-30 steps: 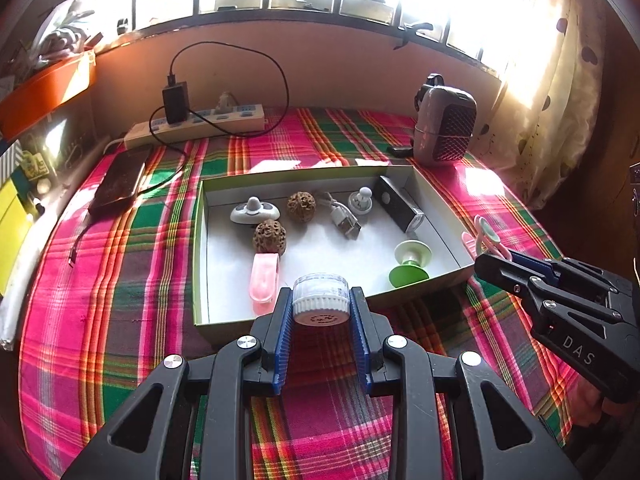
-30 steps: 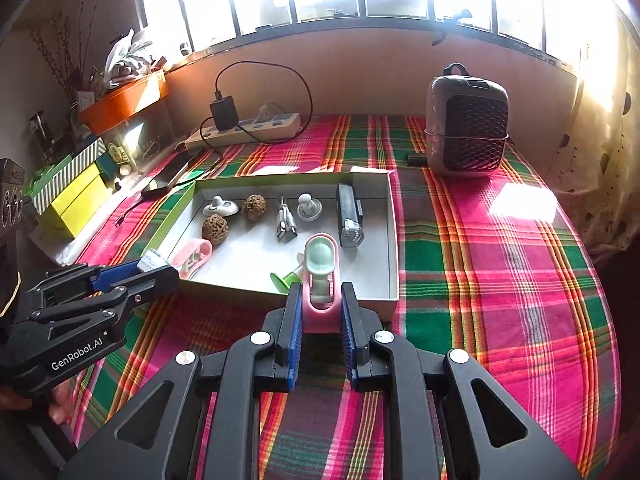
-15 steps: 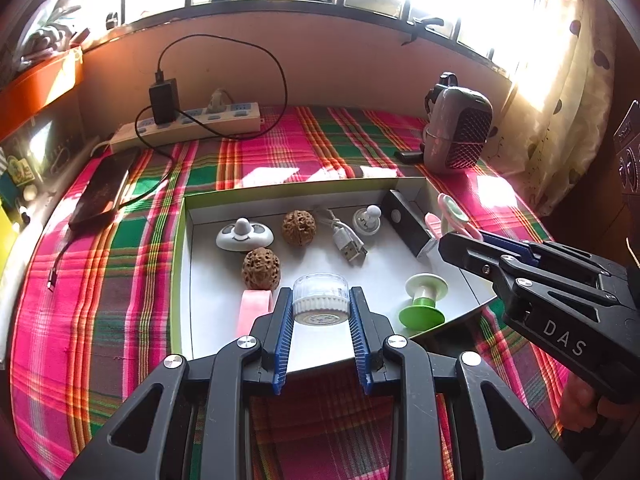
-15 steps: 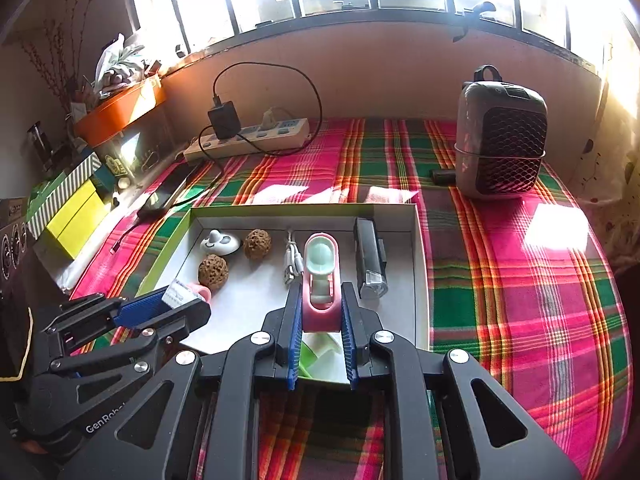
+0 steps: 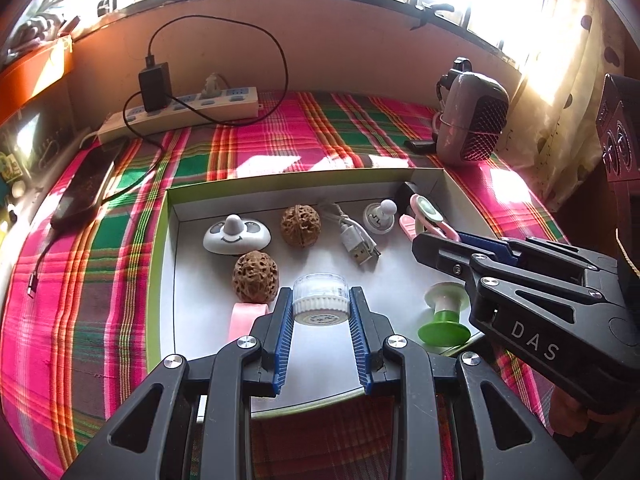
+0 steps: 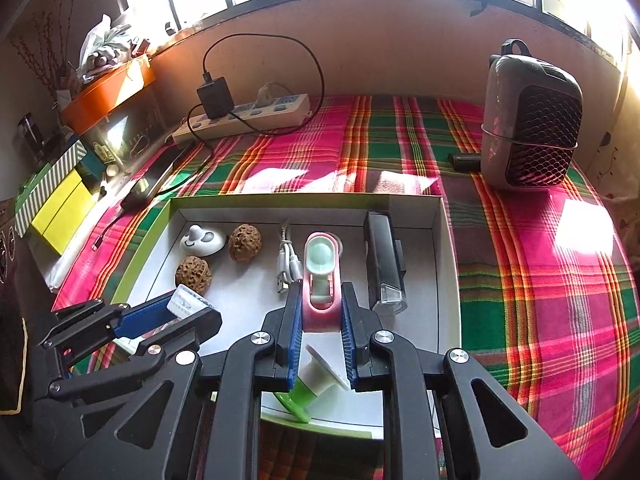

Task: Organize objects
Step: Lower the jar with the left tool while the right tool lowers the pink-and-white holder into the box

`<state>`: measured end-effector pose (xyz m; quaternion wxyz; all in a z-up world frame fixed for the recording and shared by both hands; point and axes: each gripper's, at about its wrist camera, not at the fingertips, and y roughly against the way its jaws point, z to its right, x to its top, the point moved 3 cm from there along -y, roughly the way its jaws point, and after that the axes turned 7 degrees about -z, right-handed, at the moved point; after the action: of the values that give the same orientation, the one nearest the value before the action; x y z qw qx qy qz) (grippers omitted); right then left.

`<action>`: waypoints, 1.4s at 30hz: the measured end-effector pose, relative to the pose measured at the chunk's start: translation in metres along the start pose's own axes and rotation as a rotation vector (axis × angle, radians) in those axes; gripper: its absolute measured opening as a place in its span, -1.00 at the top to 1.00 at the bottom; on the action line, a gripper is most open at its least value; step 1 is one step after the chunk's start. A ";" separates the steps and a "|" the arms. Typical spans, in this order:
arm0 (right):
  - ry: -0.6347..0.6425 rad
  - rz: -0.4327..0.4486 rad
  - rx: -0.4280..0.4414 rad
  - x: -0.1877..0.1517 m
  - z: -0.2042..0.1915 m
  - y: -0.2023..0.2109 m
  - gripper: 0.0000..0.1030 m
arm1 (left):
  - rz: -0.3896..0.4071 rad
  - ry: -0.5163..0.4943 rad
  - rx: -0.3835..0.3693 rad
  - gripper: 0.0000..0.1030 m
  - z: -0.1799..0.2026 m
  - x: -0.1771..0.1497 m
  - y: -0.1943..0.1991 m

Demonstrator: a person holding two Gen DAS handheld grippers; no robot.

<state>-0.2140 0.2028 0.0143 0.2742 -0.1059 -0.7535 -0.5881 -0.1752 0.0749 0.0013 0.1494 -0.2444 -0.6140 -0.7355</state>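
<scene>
Both loads hang over the white tray [image 5: 172, 280], so the step in hand looks like setting them down. Each should go to bare floor and be released low, so neither rolls into the walnuts [image 5: 256, 276].

Low in the left wrist view, the left gripper [image 5: 320, 308] is clamped on a small clear jar [image 5: 319, 300], just right of the nearer walnut. Centre-low in the right wrist view, the right gripper [image 6: 318, 308] is clamped on a pink clip [image 6: 320, 280], between the white cable [image 6: 289, 266] and the black bar [image 6: 384, 264], above a green spool [image 6: 308, 388].
</scene>
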 end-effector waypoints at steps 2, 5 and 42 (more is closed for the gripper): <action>0.002 -0.008 0.000 0.000 0.000 -0.004 0.64 | -0.003 -0.003 0.000 0.51 0.000 0.000 -0.002; 0.005 -0.017 -0.005 0.001 -0.001 -0.008 0.64 | -0.011 -0.006 -0.001 0.51 0.000 0.001 -0.006; 0.012 -0.062 -0.014 0.001 0.000 -0.029 0.64 | -0.039 -0.013 0.010 0.51 0.001 0.001 -0.018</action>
<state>-0.2291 0.1943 -0.0094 0.2598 -0.0808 -0.7506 -0.6022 -0.1849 0.0798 -0.0129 0.1323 -0.2366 -0.6234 -0.7334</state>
